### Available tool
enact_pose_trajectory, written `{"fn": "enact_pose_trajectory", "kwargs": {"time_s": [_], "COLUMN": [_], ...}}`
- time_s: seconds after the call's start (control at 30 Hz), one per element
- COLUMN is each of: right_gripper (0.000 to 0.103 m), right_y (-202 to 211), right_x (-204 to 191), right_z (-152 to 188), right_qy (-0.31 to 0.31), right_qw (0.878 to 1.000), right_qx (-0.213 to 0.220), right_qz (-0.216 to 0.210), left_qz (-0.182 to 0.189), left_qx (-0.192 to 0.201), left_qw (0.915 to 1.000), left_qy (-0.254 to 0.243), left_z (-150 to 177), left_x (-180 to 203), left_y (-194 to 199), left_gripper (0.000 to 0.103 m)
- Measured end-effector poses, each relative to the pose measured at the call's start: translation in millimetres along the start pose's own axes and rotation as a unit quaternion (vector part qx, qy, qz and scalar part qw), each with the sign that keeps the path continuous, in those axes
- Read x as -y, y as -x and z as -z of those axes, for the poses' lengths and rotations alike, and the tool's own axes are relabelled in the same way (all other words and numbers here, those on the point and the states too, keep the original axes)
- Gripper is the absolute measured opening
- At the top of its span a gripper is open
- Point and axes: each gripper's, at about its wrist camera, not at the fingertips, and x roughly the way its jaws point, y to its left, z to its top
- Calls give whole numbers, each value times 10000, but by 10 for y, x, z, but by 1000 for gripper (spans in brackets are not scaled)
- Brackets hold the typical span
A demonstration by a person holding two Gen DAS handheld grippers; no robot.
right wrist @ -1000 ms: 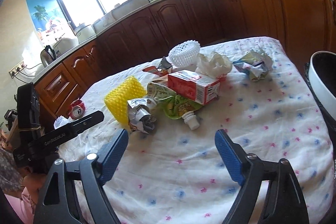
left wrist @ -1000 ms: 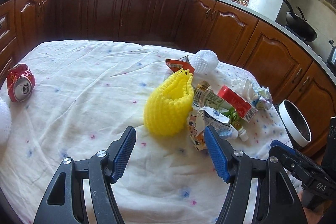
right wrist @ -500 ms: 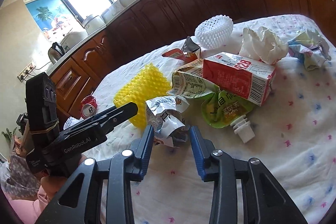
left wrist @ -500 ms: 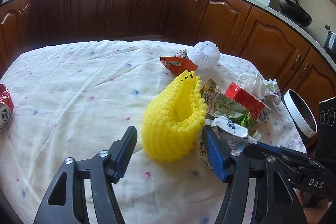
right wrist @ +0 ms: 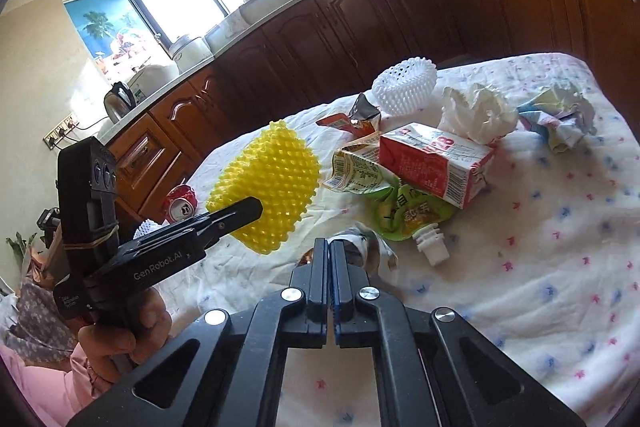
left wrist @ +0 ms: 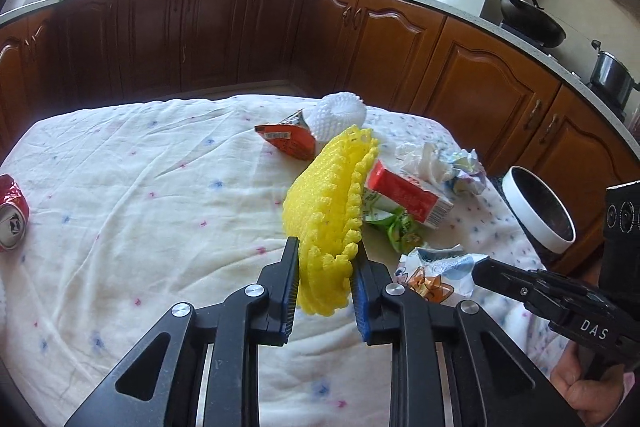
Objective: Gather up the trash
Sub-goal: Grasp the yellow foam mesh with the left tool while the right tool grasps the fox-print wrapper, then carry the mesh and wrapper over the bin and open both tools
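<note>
The left gripper (left wrist: pixel 325 275) is closed most of the way onto the near end of the yellow foam net (left wrist: pixel 330 203). The net is pinched flat between the two blue pads, and its near end appears raised off the tablecloth (left wrist: pixel 120 211). The net's long axis runs straight away from this gripper, along the line of its fingers, toward the white foam net (left wrist: pixel 338 115) and the orange snack wrapper (left wrist: pixel 288 141) at the far side of the pile.

The right gripper (right wrist: pixel 330 251) has its jaws brought almost together. A crumpled foil wrapper (right wrist: pixel 370 247) lies at their tips, and a thin edge of it appears to be caught between them; the contact itself is hidden behind the fingers, so the hold is a judgement only.

The white bin (left wrist: pixel 538 209) stands off the table's right edge, well apart from the yellow net and to the right of both grippers. The right gripper is the nearer of the two to it. The red carton (left wrist: pixel 408 193), the green pouch (right wrist: pixel 408 213), the tissue wad (right wrist: pixel 476 113) and a crumpled paper (right wrist: pixel 558 117) lie between the yellow net and the bin.

The coming move probably carries each held item rightward to the bin. The left gripper has to cross over the remaining pile, so the net, held by one end, needs lifting clear first or its free end may drag the carton. A crushed red can (left wrist: pixel 12 213) remains far to the left.
</note>
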Motion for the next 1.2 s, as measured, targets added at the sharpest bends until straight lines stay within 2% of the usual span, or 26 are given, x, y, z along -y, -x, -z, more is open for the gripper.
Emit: {"fn": "enact_pose_trajectory", "kwargs": {"time_s": [0.23, 0.53, 1.2], "right_gripper": [0, 0, 0], "right_y": [517, 1101, 1851], "right_x": [211, 585, 1268], "right_z": [28, 77, 140], "right_qy": [-96, -431, -942], "right_qw": [9989, 9925, 9746], "right_qx": [344, 832, 1451], "right_qz": [301, 782, 1420], "left_qz": [385, 727, 1115], "left_qx": [-15, -223, -494], "left_qw": [9987, 9939, 9824], "left_qy": [-345, -804, -1417], "left_z": [38, 41, -84], "left_x": [467, 1055, 1957], "left_y": [44, -156, -621], "left_gripper": [22, 22, 22]}}
